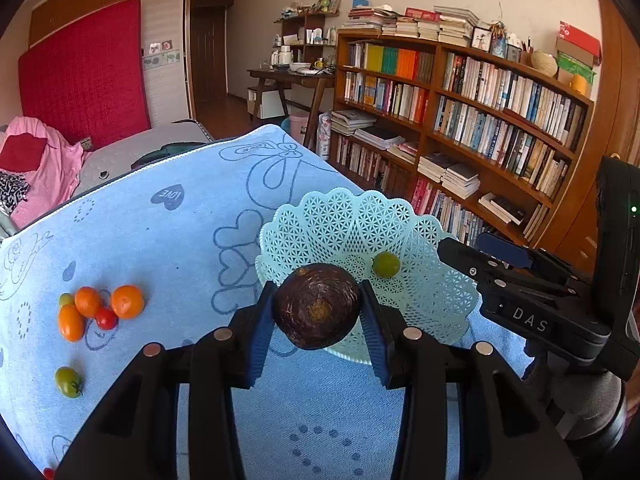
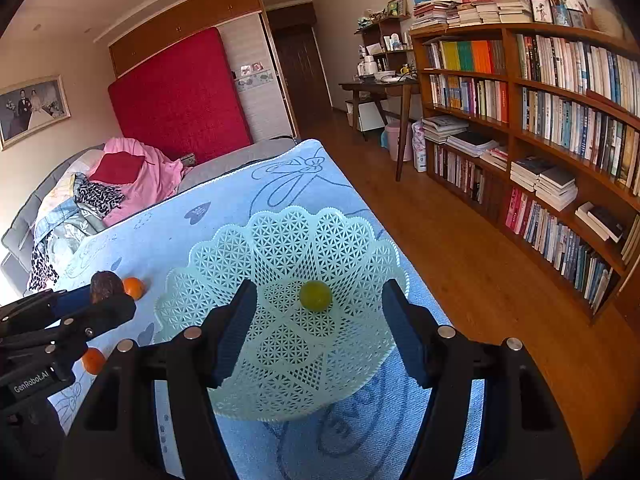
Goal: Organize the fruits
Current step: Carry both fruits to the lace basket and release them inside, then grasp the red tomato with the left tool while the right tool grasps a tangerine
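Left claw [image 1: 318, 308] pinching dark brown fruit [image 1: 316, 306] just at near rim of mint basket [image 1: 432, 292]. Right claw [image 2: 320, 334] hanging spread wide over basket, nothing gripped. Green fruit [image 2: 315, 296] sitting inside basket. Orange, red, green fruits [image 1: 100, 308] lying loose on blue cloth [image 1: 160, 240].

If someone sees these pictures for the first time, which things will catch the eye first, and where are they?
First, the dark brown fruit clamped in the left tool, just at the near rim of the pale green lattice basket. Next, the single green fruit lying inside that basket, framed by the open right tool. Then the bright cluster of orange and red fruits on the blue cloth, left of the basket.
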Motion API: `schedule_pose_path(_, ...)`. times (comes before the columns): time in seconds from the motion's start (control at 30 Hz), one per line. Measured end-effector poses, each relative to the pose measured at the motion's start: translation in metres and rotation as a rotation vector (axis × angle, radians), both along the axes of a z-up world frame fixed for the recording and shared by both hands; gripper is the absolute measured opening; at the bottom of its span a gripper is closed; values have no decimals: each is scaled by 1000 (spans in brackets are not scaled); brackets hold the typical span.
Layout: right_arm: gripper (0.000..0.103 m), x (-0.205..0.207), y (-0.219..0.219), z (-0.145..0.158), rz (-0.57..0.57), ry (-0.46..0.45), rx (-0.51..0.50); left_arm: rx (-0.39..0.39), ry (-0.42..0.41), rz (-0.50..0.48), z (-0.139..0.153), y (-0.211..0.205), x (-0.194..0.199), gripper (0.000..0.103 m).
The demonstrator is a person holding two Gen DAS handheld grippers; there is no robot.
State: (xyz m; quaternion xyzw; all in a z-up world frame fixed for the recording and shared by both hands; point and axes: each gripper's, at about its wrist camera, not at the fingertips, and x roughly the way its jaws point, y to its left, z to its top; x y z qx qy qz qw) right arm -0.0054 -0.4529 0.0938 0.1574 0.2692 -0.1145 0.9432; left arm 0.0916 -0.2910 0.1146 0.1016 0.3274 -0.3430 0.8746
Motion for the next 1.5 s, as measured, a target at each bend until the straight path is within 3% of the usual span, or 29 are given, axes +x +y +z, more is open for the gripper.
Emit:
schedule_pose_path(0.2, 67, -2, -4, 0, -15, -2, 12, 6, 26, -17, -8, -16, 5, 43)
schedule_pose_path(0.33, 68, -3, -5, 0, -17, -4, 14, -9, 26, 6, -6, -11, 8, 73)
schedule_pose_path(0.53, 69, -6, -4, 5, -22, -20, 16, 2, -38, 93, 4, 6, 10, 89)
schedule_pose_path(0.63, 76, -9, -4, 8, -29, -39, 20, 0, -64, 155, 9, 19, 13, 91)
schedule_pose_path(0.87, 78, -18, 2, 17, -27, -84, 21, -36, -91, 245, 26, 53, 16, 96)
schedule_pose_path(0.97, 84, -22, 5, 22, -24, -111, 24, -37, -101, 292, 33, 67, 17, 98)
schedule_pose_path(1.5, 86, -25, 49, 35, 101, -131, 11, 19, -165, 515, 43, 160, 5, 98)
